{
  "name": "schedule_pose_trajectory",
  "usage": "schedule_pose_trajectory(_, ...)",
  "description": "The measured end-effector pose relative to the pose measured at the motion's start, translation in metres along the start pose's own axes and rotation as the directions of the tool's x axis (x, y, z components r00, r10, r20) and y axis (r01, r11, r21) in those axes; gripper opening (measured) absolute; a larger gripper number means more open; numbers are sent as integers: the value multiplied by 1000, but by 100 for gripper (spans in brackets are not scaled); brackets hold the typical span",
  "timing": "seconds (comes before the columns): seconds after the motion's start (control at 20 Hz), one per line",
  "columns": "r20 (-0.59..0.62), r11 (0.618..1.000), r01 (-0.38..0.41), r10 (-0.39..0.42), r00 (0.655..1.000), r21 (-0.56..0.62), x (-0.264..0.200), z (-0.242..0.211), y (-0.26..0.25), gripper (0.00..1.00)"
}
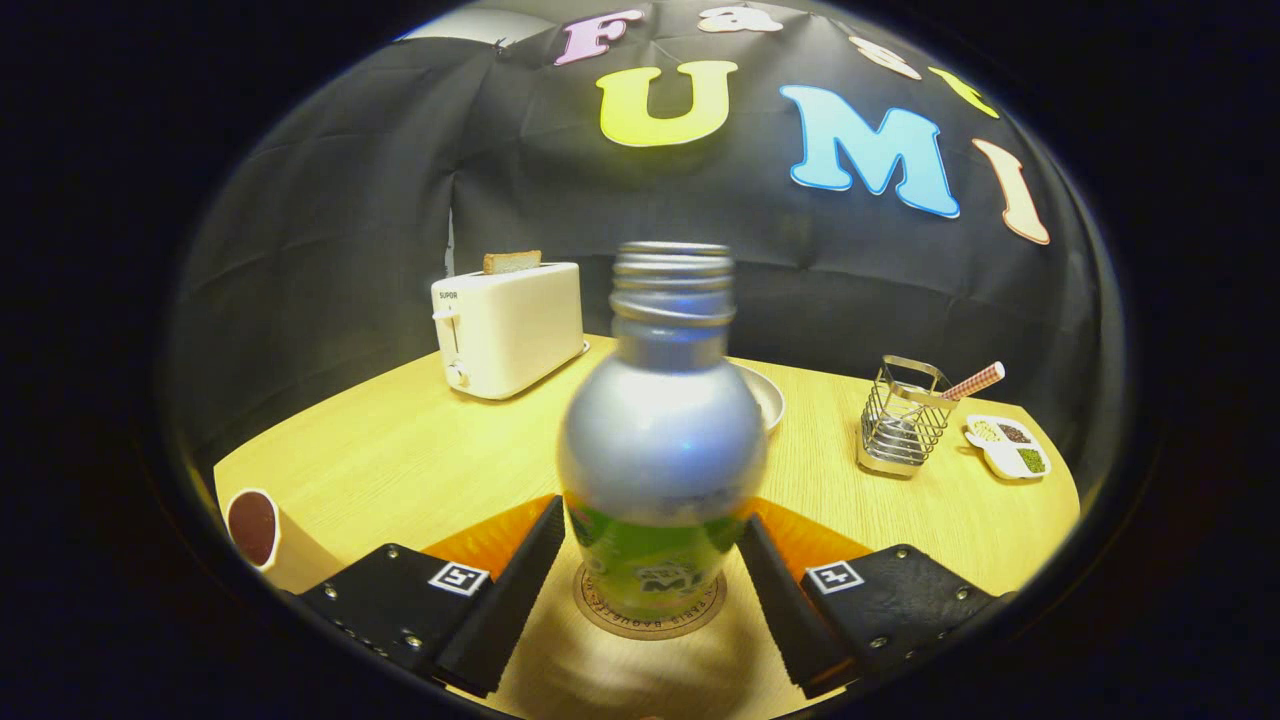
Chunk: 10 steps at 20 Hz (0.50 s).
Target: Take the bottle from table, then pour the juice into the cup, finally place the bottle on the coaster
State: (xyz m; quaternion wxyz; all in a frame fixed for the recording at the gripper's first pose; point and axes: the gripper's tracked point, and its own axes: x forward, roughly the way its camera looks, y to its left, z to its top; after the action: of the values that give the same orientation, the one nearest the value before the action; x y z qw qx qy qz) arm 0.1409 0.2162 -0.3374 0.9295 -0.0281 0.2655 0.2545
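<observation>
Silver uncapped metal bottle point(660, 440) stands on round cork coaster point(650, 608); black gripper point(650, 560) fingers flank it, contact unclear. Snagging on withdrawal could topple it.

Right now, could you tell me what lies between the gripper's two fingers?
In the gripper view, the open silver bottle stands upright between the fingers, on the round coaster. Whether both fingers press on it is unclear.

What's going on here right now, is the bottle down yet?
The hand-held gripper has the silver, green-labelled metal bottle between its fingers, upright and uncapped, standing on the round brown coaster. The fingers flank the bottle's label; whether they press on it cannot be told. A white cup of dark juice sits off to the left on the wooden table.
</observation>
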Motion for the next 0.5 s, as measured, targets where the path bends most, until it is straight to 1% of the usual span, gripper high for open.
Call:
schedule_pose_trajectory(0.25, 11, 999, 42, -42, 999, 11, -14, 9, -10, 99)
schedule_pose_trajectory(0.4, 28, 999, 44, -45, 999, 17, -40, 20, -5, 99)
schedule_pose_trajectory(0.5, 27, 999, 39, -39, 999, -8, -58, 26, -3, 99)
